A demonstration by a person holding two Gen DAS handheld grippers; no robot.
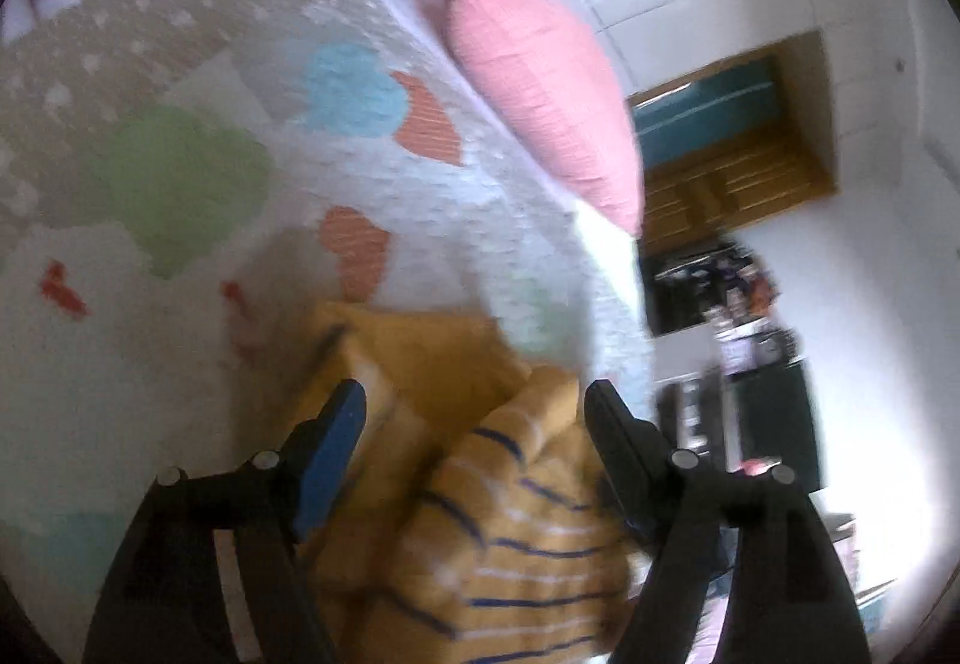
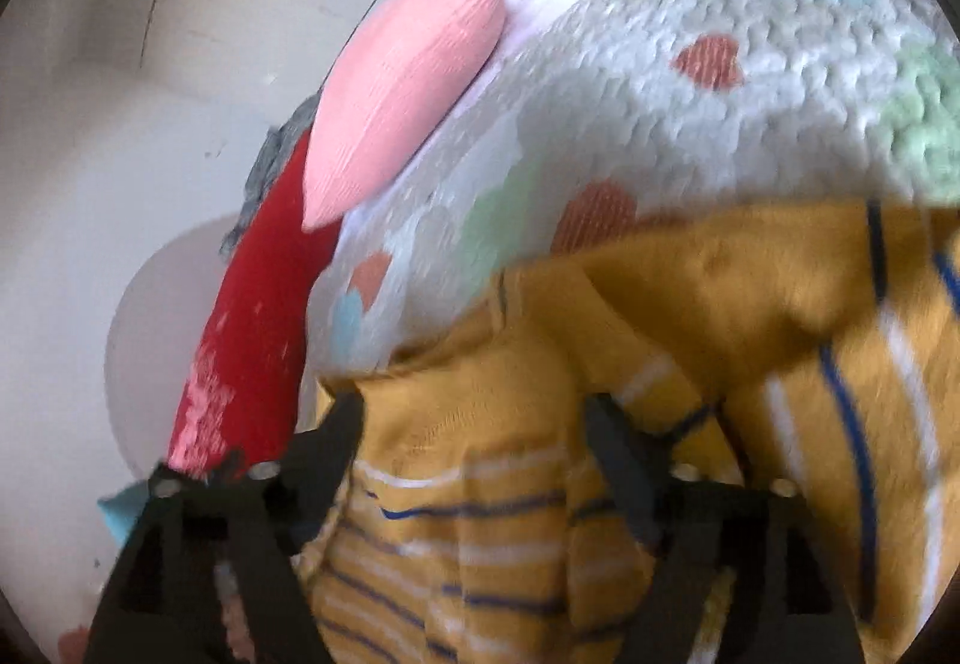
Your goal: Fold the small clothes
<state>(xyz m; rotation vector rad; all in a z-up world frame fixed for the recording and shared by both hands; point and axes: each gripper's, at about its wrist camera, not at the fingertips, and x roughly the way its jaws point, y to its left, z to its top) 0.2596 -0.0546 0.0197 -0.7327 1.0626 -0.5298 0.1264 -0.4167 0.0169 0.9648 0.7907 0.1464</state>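
Mustard-yellow striped knit garment (image 1: pixel 510 490) lies bunched, unfolded, on the patterned quilted bed (image 1: pixel 180 364); left gripper (image 1: pixel 474 412) and right gripper (image 2: pixel 474 424) fingers spread wide around it.

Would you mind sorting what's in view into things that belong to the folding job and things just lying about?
Job:
yellow striped garment
left tool
right tool

Lying about:
pink pillow
red cushion
patterned bedspread
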